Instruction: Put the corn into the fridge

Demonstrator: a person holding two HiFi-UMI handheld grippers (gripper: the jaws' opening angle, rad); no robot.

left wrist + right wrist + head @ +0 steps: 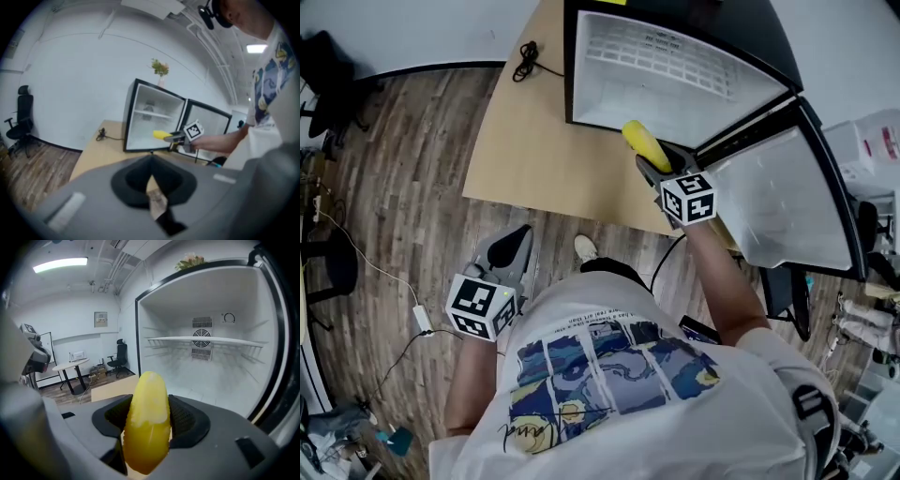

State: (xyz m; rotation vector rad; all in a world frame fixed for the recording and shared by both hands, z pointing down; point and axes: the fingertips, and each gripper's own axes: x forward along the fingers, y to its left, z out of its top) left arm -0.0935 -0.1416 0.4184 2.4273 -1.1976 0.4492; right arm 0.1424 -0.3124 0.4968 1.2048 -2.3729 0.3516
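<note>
A yellow corn cob point(146, 420) sits clamped between the black pads of my right gripper point(147, 420), tip pointing at the open fridge. In the head view that corn point(644, 142) and right gripper point(664, 159) hover just in front of the fridge's open compartment point(666, 70). The fridge interior point(206, 376) is white, with one wire shelf point(201, 341) and a bare floor. My left gripper point(510, 249) hangs low at the left over the wooden floor, jaws shut with nothing in them; its own view shows the fridge point(150, 119) and the corn point(161, 135) far ahead.
The fridge door point(787, 202) stands swung open to the right of my right arm. The fridge rests on a tan board point(534, 150) with a black cable point(525, 58) at its far edge. Office chairs point(328, 75) stand at the left, and a round table point(70, 365) further off.
</note>
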